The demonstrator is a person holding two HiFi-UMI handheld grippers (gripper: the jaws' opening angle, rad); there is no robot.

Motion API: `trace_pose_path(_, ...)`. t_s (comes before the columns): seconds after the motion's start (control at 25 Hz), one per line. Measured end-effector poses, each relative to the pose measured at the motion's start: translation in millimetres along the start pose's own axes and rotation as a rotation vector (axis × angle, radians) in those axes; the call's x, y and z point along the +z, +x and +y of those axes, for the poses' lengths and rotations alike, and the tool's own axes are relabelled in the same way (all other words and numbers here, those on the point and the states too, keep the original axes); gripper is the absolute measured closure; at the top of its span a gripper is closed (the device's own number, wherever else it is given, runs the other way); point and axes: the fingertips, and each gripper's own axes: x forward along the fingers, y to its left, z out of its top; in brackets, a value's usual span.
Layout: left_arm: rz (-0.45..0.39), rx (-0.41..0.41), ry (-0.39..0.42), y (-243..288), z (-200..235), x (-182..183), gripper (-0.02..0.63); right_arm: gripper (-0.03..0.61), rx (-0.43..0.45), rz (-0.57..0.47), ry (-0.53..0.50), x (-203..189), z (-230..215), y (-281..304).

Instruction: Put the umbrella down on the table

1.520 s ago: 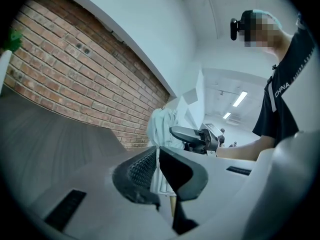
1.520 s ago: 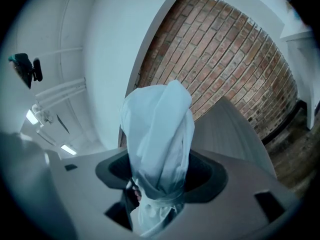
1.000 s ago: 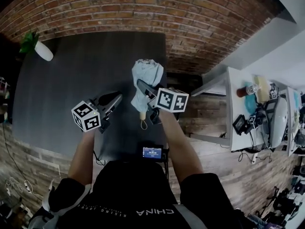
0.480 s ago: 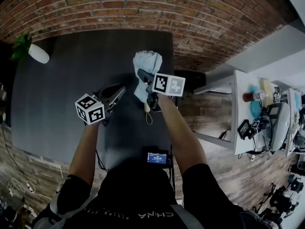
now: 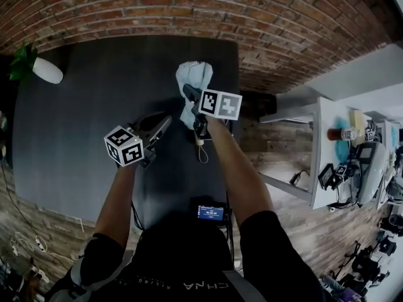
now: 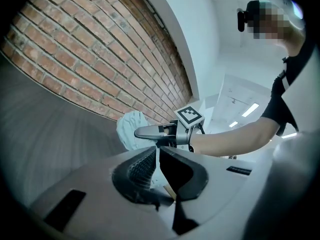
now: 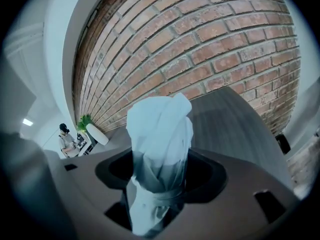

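Observation:
The folded light-blue umbrella (image 5: 191, 80) points away from me over the right part of the dark table (image 5: 75, 118). Its tan handle and wrist strap (image 5: 201, 148) hang toward me. My right gripper (image 5: 192, 98) is shut on the umbrella's body; in the right gripper view the fabric (image 7: 160, 139) fills the gap between the jaws of the right gripper (image 7: 157, 194). I cannot tell whether the umbrella touches the table. My left gripper (image 5: 160, 123) hovers to the left of it, shut and empty. From the left gripper (image 6: 156, 151) I see the umbrella (image 6: 131, 129) and the right gripper (image 6: 150, 132) beyond.
A plant in a white pot (image 5: 38, 68) stands at the table's far left corner. A small screen device (image 5: 211, 212) sits at the near edge. A brick wall (image 5: 189, 11) runs behind the table. A white desk (image 5: 340, 137) with clutter stands to the right.
Both grippers have moved farther out over the table, toward the brick wall, and lower. The umbrella went along in the right gripper. Both jaws kept their state.

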Motion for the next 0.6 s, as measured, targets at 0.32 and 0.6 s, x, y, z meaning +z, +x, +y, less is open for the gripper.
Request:
trace_pose_path(0.32, 0.009, -0.003, -0.029, 3.4, 11.2, -9.6, 0.609, 0.293, -0.042, 0.026, -0.027, -7.9, -8.0, 24.3)
trace_pose_path(0.6, 0.032, -0.015, -0.040, 8.6, 10.0, -17.2, 0.609, 0.293, -0.062, 0.036, -0.055, -9.7, -11.0, 34.8)
